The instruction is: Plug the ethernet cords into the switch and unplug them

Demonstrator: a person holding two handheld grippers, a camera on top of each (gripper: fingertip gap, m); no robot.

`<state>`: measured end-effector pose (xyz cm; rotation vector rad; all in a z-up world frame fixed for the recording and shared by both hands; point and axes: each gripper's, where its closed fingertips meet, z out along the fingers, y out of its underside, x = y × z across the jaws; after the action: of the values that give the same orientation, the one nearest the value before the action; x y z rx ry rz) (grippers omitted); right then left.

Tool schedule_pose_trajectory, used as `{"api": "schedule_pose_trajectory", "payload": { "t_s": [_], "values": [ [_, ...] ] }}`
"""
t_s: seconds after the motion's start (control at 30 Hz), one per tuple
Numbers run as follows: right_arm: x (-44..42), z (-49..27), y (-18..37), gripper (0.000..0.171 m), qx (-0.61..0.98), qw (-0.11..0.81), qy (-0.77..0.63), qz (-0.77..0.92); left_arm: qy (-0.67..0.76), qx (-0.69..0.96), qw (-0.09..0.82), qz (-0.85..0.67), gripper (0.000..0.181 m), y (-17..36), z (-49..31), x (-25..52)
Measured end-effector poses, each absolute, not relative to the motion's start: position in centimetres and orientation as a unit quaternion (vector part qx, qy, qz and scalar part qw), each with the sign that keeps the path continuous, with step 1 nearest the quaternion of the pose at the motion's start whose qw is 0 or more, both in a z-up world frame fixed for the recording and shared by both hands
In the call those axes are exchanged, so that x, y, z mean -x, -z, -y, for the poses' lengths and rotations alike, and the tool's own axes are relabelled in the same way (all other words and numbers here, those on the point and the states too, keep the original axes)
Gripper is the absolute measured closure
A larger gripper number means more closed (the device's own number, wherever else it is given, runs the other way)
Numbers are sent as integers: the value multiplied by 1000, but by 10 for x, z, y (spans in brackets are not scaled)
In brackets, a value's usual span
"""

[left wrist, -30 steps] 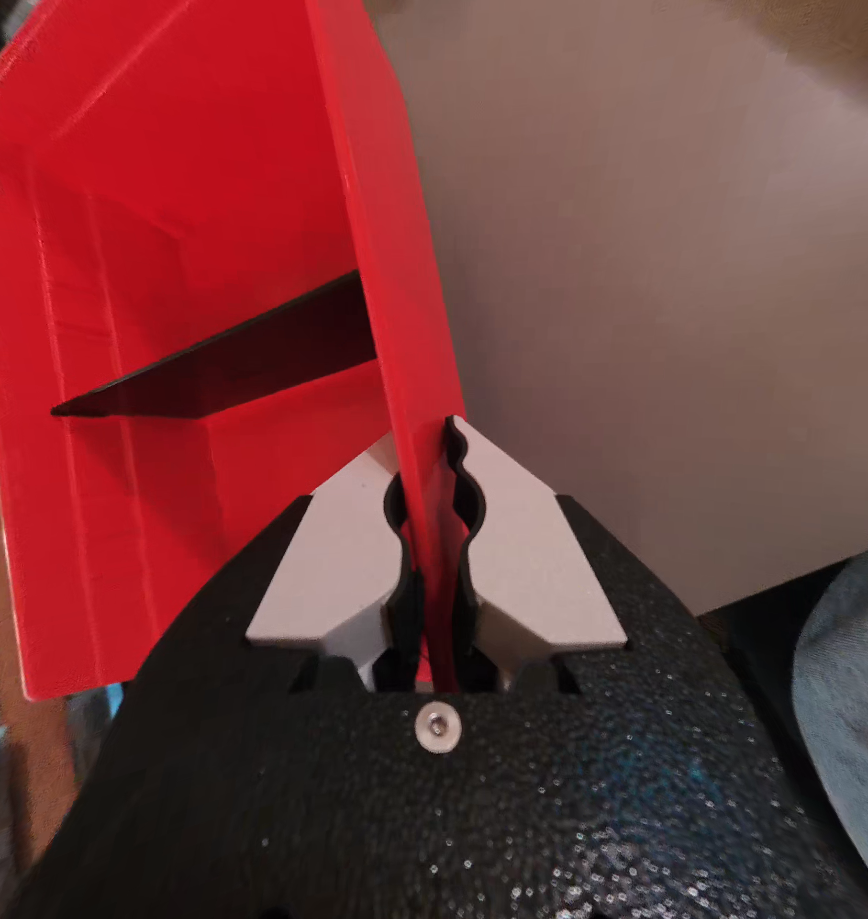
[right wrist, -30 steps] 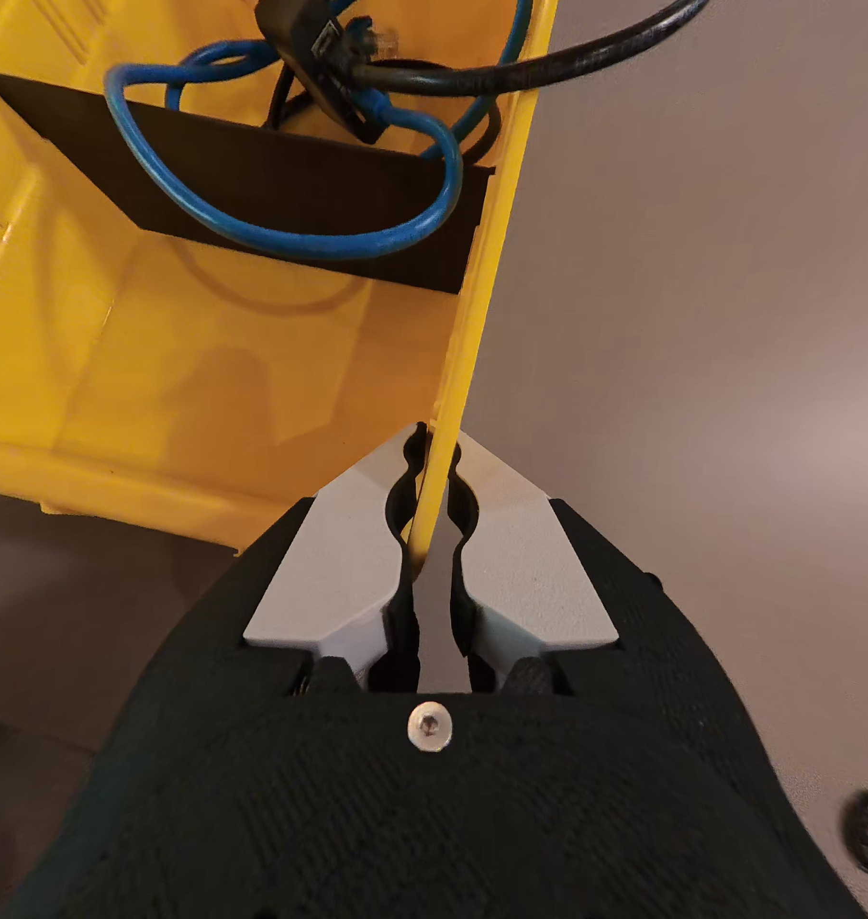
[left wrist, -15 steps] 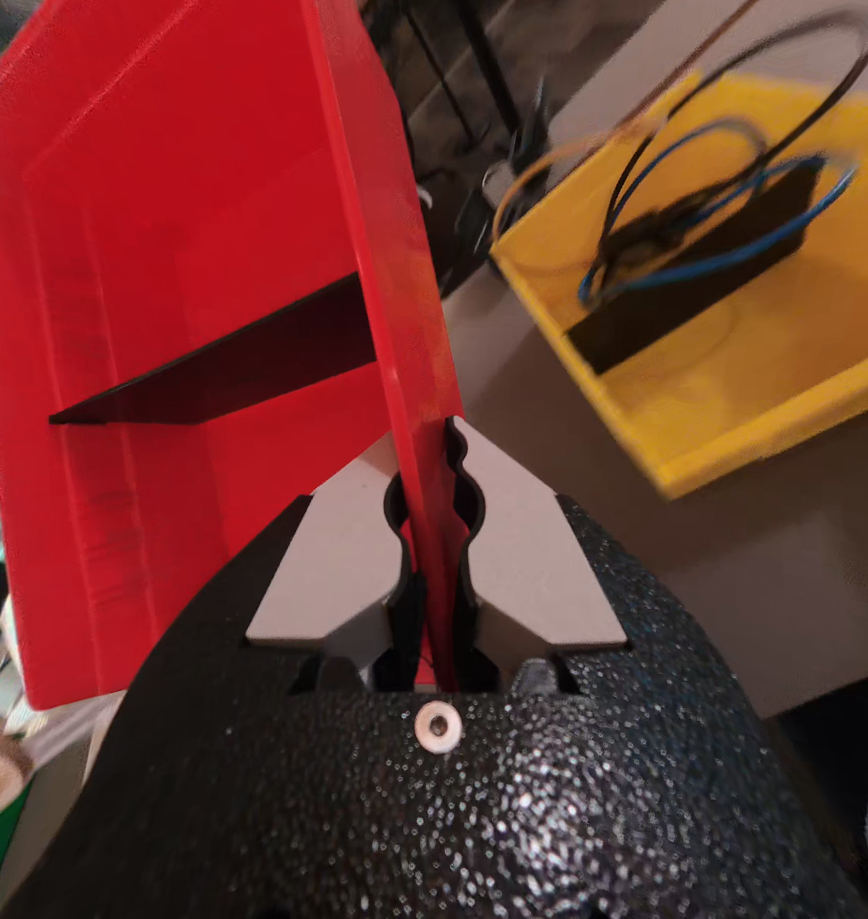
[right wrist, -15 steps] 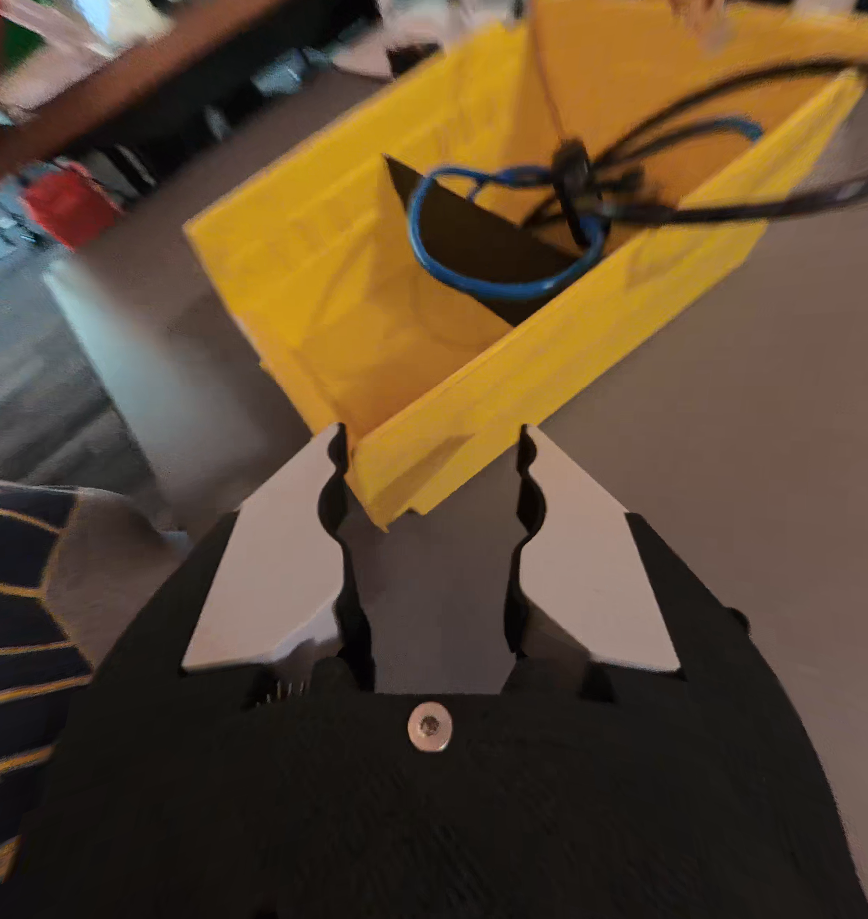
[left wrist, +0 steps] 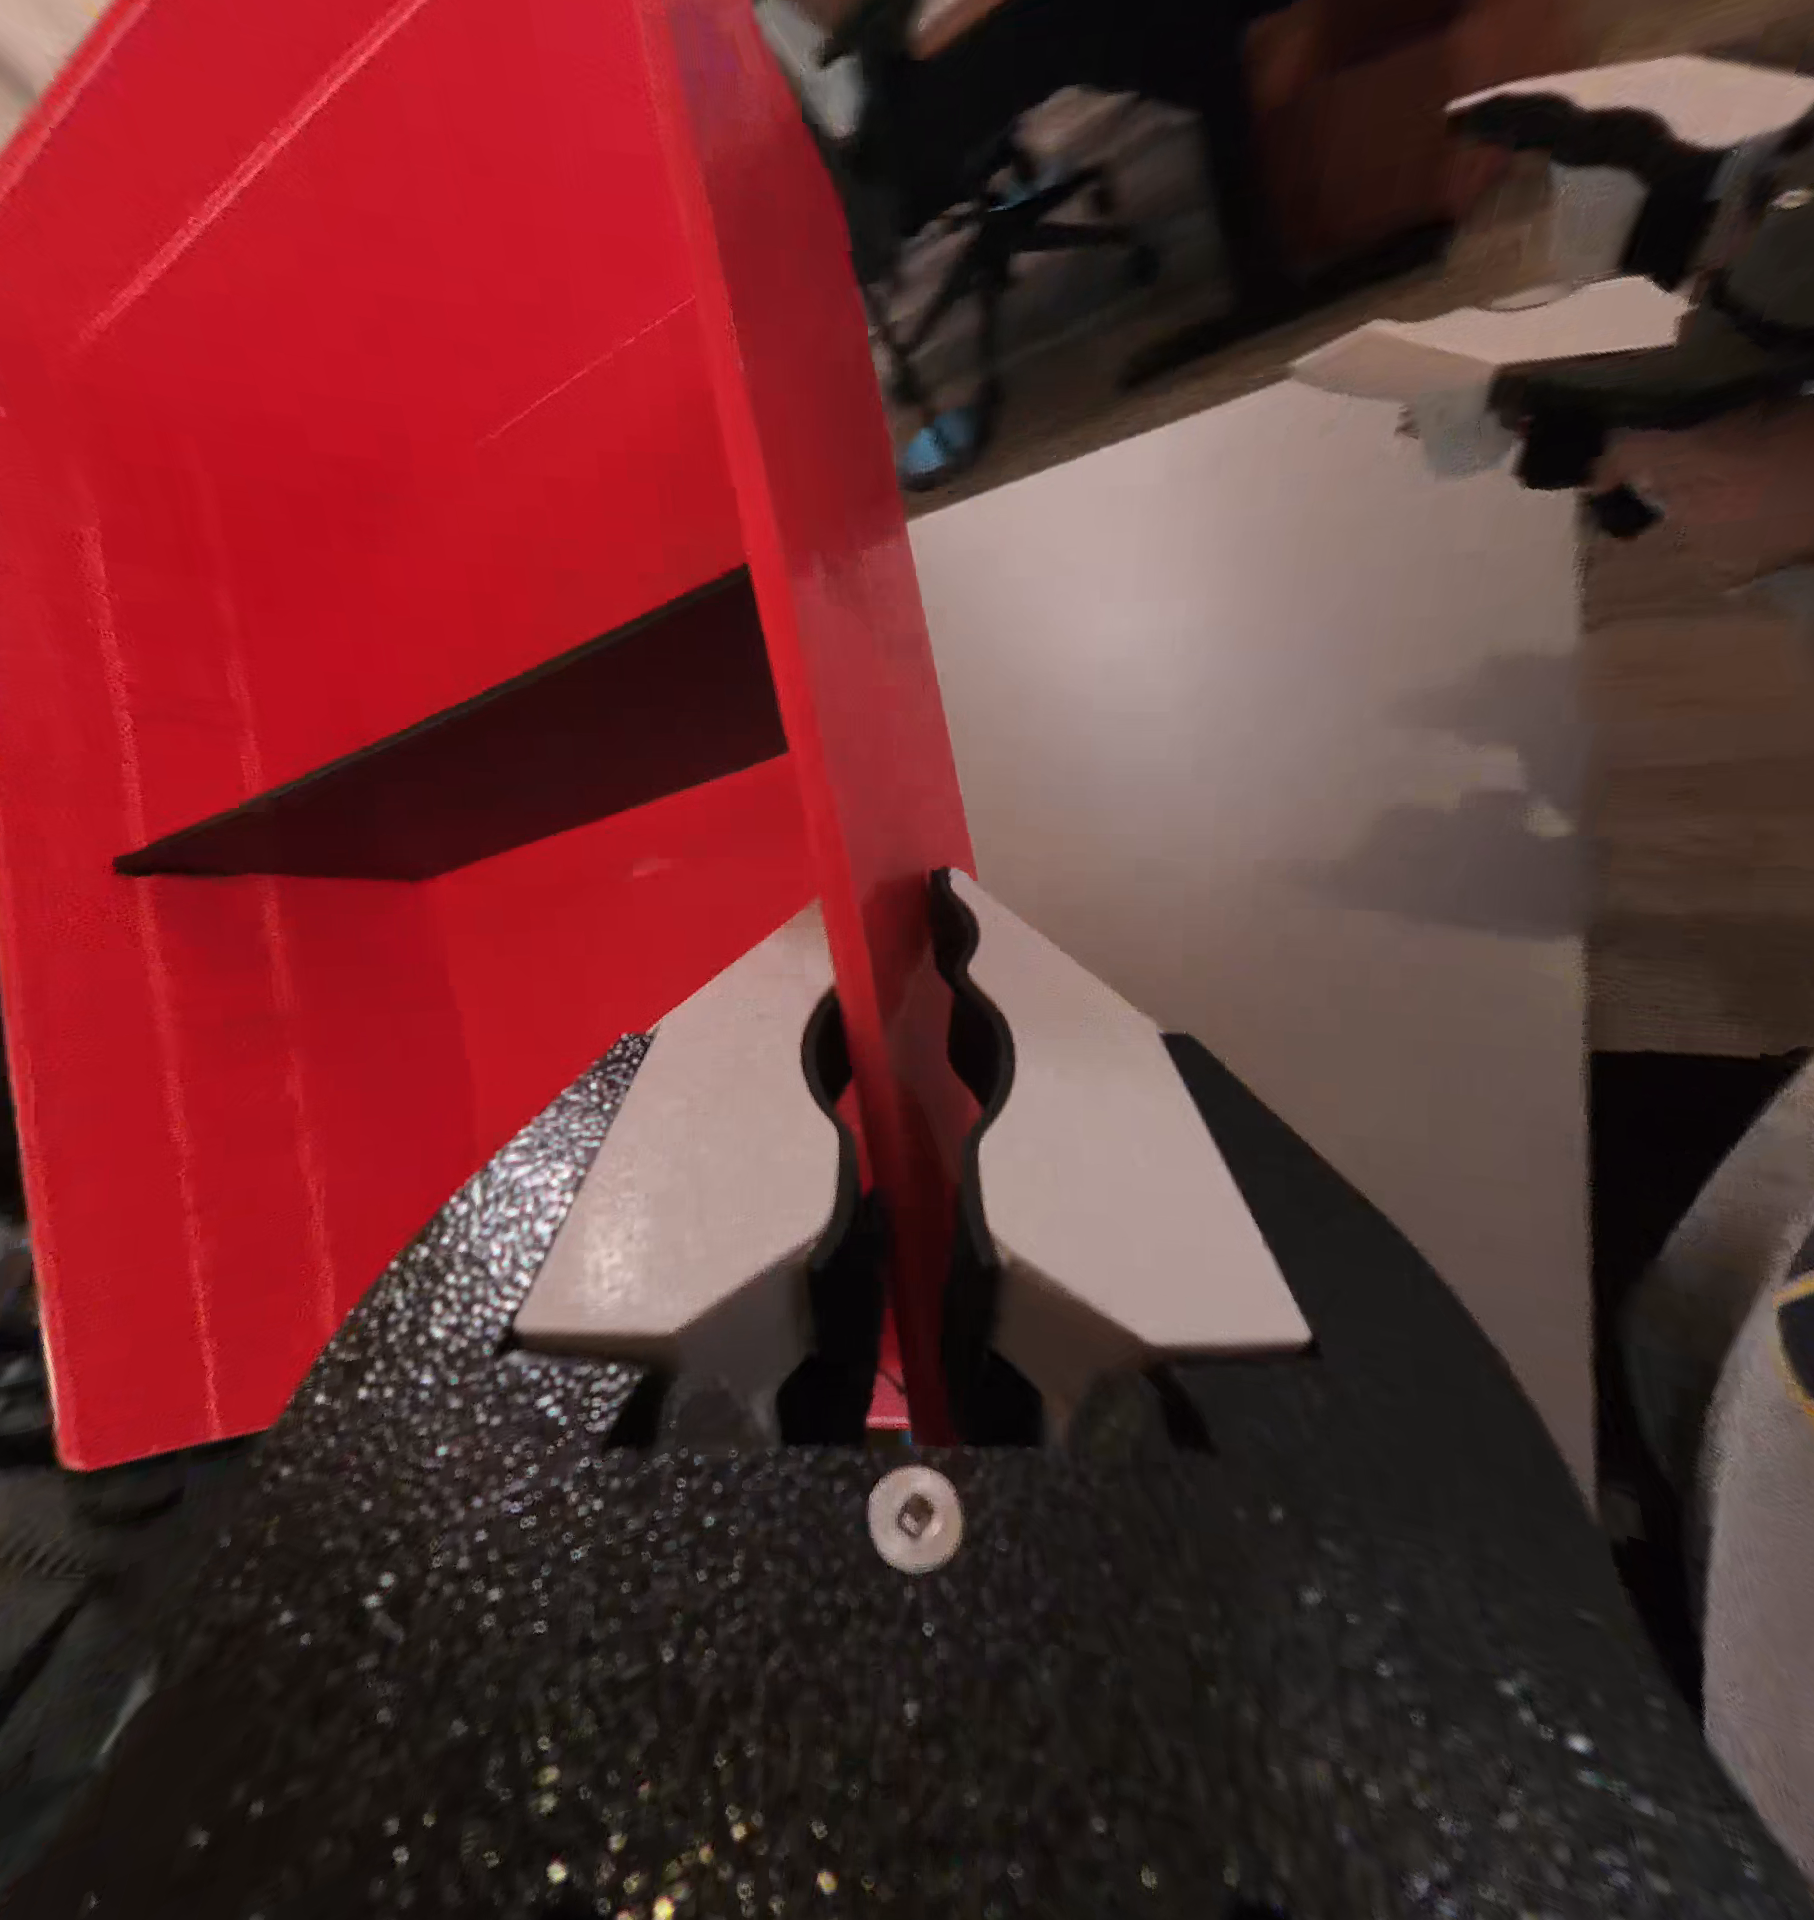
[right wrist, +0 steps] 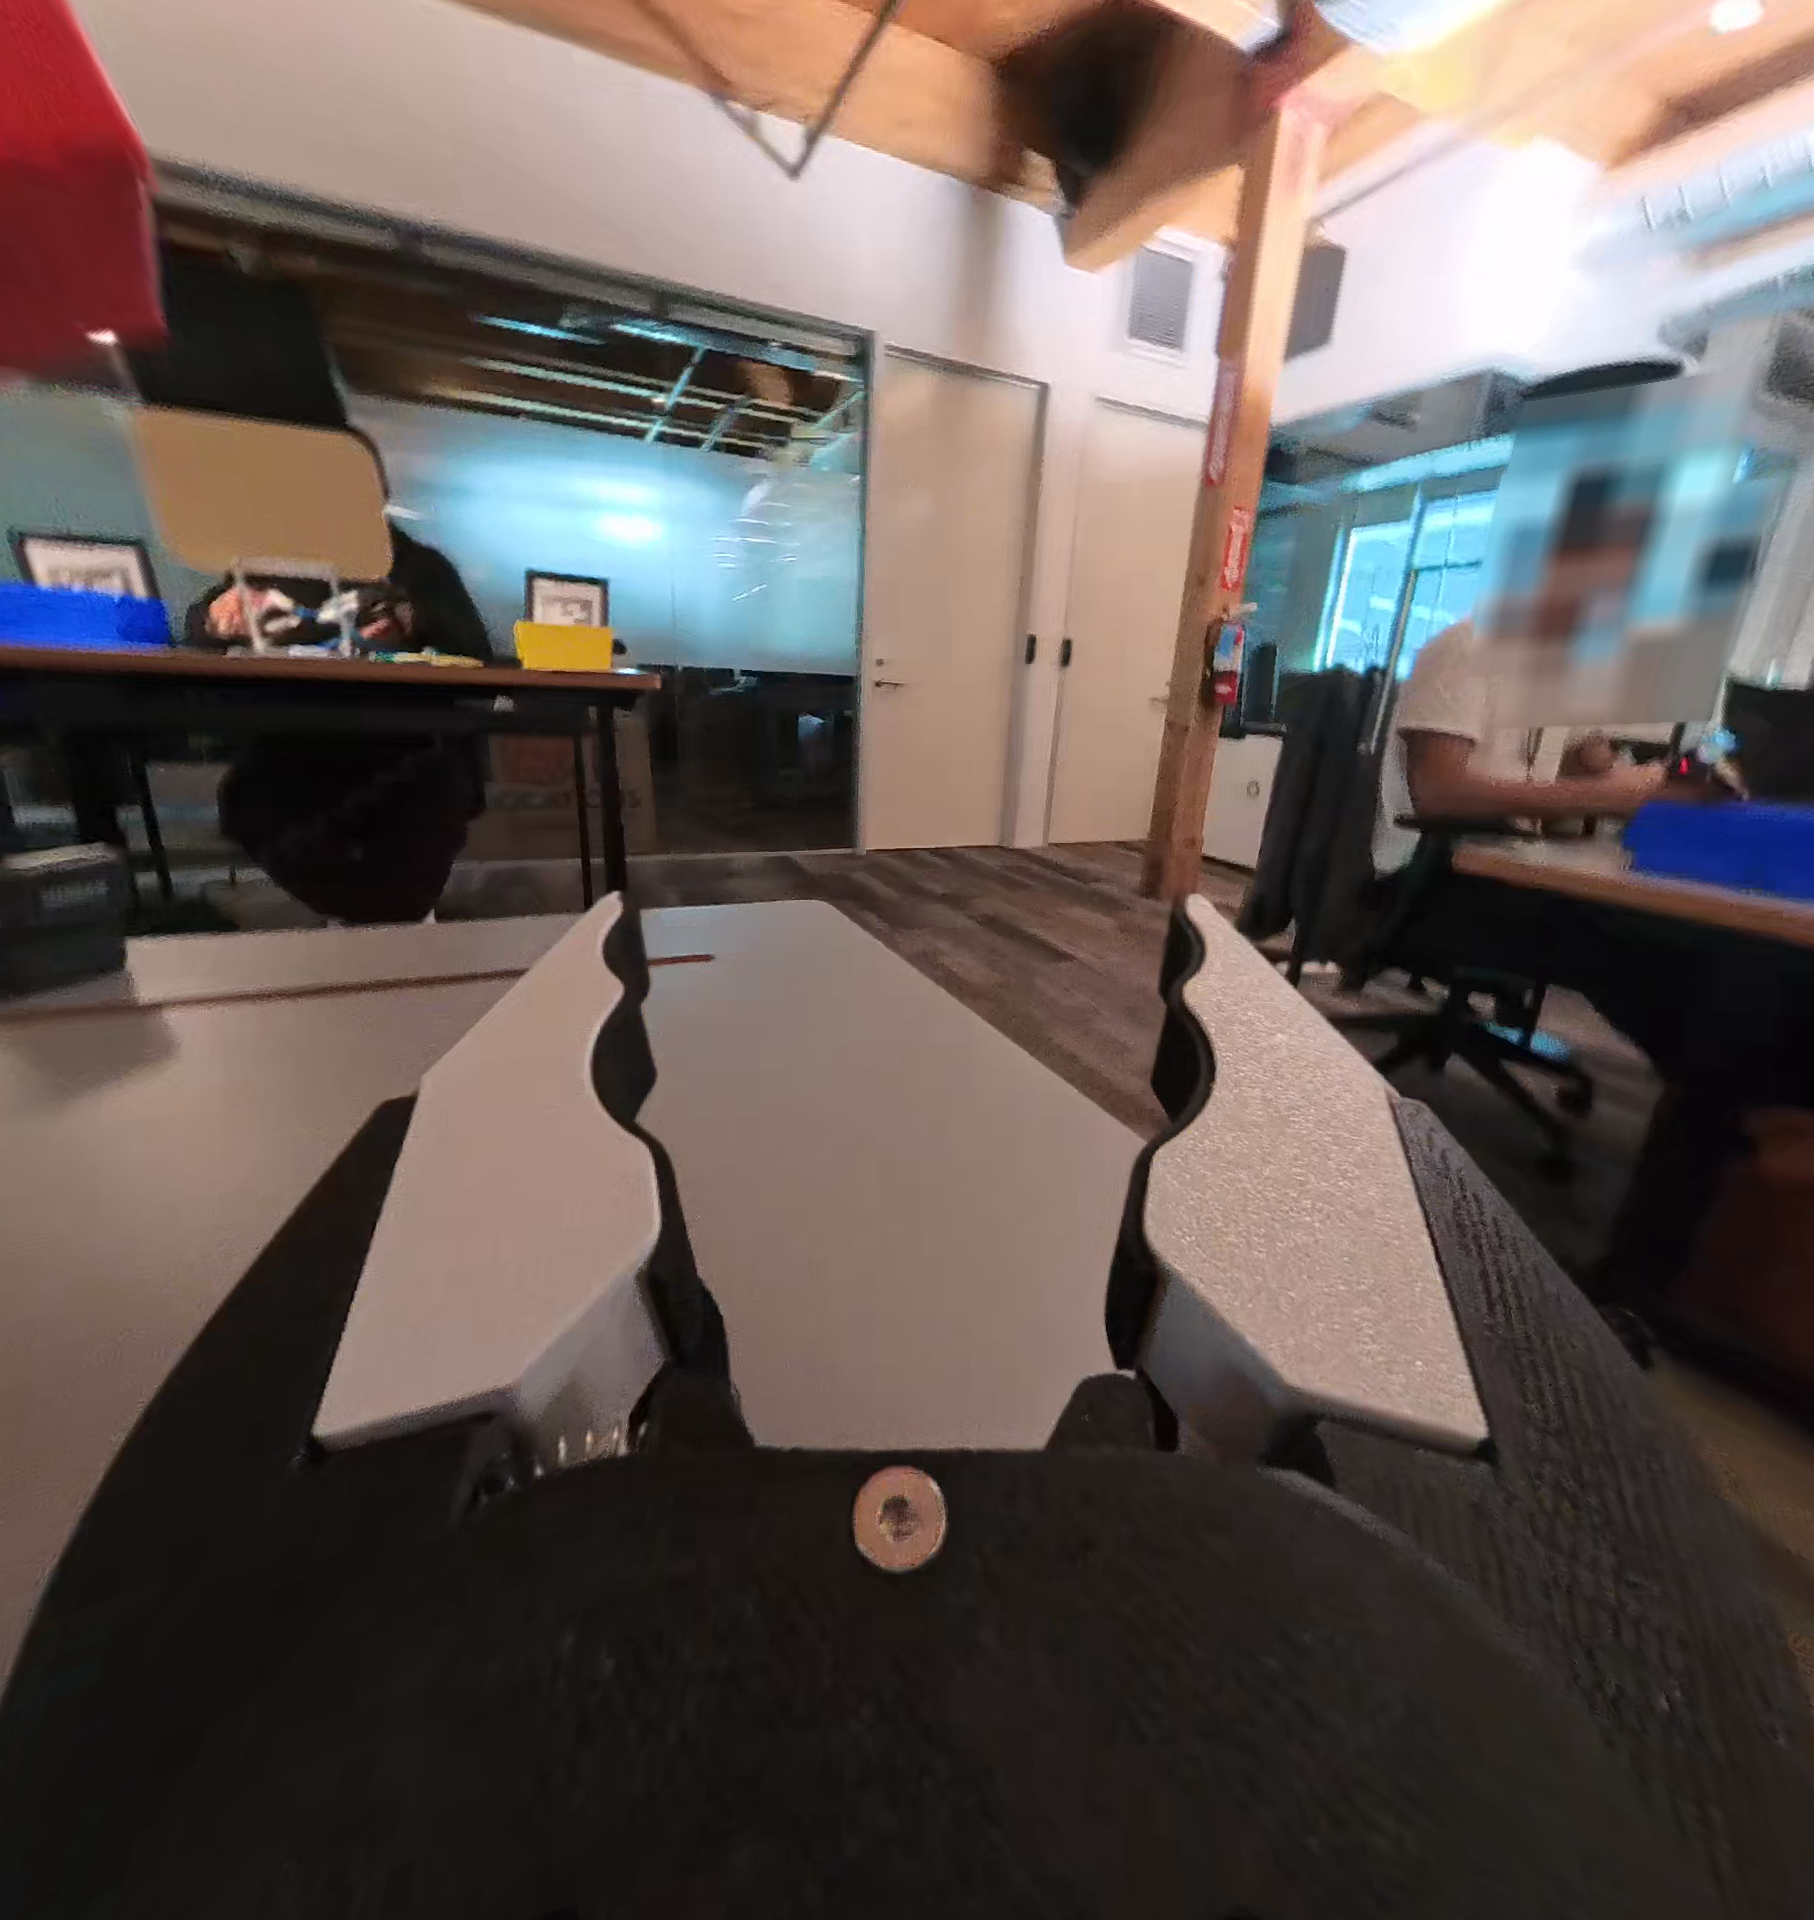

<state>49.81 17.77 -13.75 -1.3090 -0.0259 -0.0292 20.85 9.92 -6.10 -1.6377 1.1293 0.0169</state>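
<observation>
My left gripper is shut on the side wall of a red bin and holds it lifted and tilted. The bin has a black divider and nothing else shows in it. My right gripper is open and empty, pointing level over the grey table. It also shows blurred at the top right of the left wrist view. A corner of the red bin shows at the top left of the right wrist view. No ethernet cords and no switch are in view.
The table's far edge lies just ahead of the right gripper. Beyond it are a wood floor, other desks with blue bins and a yellow bin, seated people, an office chair and a wooden post. A sleeve is at lower right.
My right gripper let go of the yellow bin's wall, opened wide and swung up to face across the room. The yellow bin with the cords left both views. My left gripper kept its hold on the red bin.
</observation>
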Motion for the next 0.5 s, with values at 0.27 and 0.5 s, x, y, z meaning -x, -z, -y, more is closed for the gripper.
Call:
{"api": "schedule_pose_trajectory", "payload": {
  "t_s": [0.27,0.5],
  "values": [
    [-511,-187,137,68,610,791,-42,-28,55,722,455,-519,173,143,-165,-318],
    [-502,-188,139,68,614,786,-76,-15,50,765,392,-509,173,219,-192,-344]
  ]
}}
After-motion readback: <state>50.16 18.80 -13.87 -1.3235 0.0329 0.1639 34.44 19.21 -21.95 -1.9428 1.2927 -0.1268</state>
